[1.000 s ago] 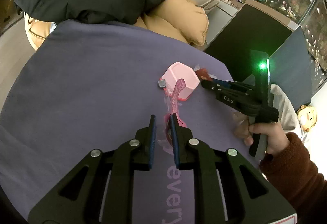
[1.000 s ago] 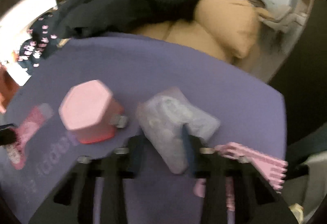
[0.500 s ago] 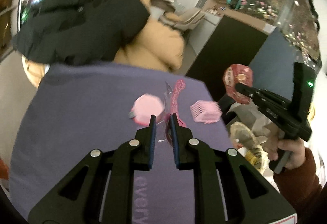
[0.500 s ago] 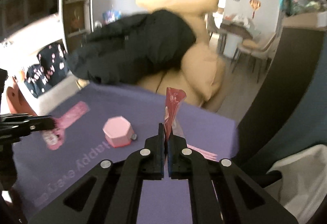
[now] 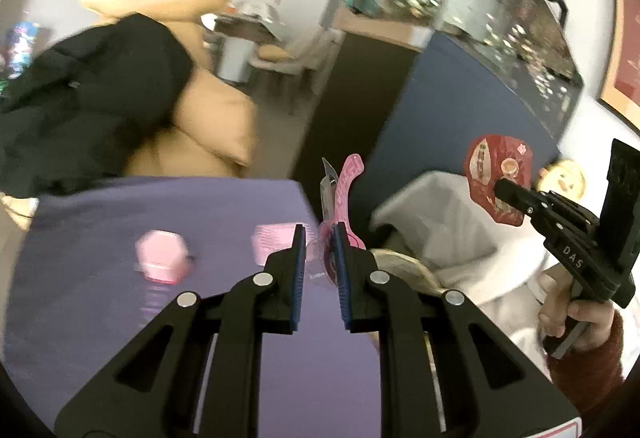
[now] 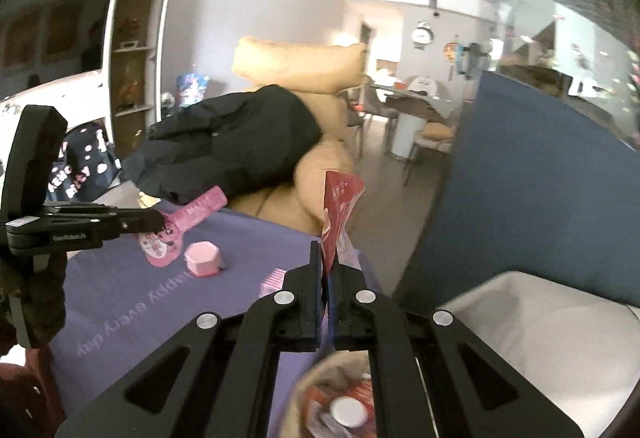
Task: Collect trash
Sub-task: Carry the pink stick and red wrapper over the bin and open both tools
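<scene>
My left gripper [image 5: 320, 238] is shut on a pink and clear plastic wrapper [image 5: 345, 186] that sticks up from its tips, held in the air past the table's right edge. In the right wrist view the left gripper [image 6: 160, 224] grips the pink wrapper [image 6: 196, 212] above the purple cloth. My right gripper [image 6: 328, 258] is shut on a red snack wrapper [image 6: 340, 206] standing upright between its pads. The left wrist view has the right gripper [image 5: 500, 187] holding that red wrapper [image 5: 496, 168] over a bin with a white liner [image 5: 436, 210].
The bin liner [image 6: 540, 318] lies below right, with trash [image 6: 344, 406] in it. A pink hexagonal box [image 5: 162, 256] and a pink comb [image 5: 272, 238] sit on the purple tablecloth [image 5: 100, 318]. Behind are tan cushions [image 6: 300, 62], a black jacket [image 6: 232, 142] and a blue panel [image 6: 520, 178].
Both grippers have risen off the table and swung right toward the bin. The right one closed on the red wrapper and lifted it; the left carried the pink wrapper up.
</scene>
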The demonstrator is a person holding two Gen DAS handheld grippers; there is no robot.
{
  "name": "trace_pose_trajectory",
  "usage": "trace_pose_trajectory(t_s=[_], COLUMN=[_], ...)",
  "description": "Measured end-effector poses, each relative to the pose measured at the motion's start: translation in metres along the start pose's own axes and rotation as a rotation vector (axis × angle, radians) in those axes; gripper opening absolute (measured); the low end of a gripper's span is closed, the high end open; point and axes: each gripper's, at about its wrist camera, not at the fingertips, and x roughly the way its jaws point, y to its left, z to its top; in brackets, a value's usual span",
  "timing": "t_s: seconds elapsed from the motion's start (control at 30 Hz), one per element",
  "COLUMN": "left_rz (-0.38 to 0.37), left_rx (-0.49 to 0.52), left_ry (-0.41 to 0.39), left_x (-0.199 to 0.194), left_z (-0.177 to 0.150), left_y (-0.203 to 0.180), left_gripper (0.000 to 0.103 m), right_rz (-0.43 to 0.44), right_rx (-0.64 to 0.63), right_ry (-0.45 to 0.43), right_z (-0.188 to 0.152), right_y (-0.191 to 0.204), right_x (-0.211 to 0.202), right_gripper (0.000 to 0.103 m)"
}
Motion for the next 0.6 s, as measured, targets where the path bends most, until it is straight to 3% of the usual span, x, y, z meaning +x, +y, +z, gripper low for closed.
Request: trace_pose_trajectory(t_s=[0.23, 0.43, 0.47, 0.57, 0.6], left_rz=[-0.147, -0.241, -0.245, -0.225, -0.217], left_rx=[0.006, 0.009, 0.009, -0.035, -0.049], left_ry=[0.196, 0.319, 0.336, 0.328, 0.317], left_x=[0.081, 0.138, 0.147, 0.158, 0.157], left_z=[-0.023, -0.048, -0.052, -0.055, -0.057], left_y=[-0.061, -0.096, -0.099, -0.093, -0.088], left_gripper=[0.014, 0.015, 0.019, 0.047, 0.049], right_rz=[-0.054, -0.061, -0.061, -0.061, -0.057], right_rx=[0.051, 0.094, 0.101, 0.136, 0.149], right_ry=[0.044, 0.097, 0.105, 0.126, 0.135], right_z=[-0.034, -0.063, -0.067, -0.08, -0.085], right_y=[-0.045, -0.068, -0.07, -0.079, -0.083], right_x=[-0.018, -0.007, -0.004, 0.004, 0.007], right_gripper=[0.005, 0.005, 0.005, 0.005, 0.005])
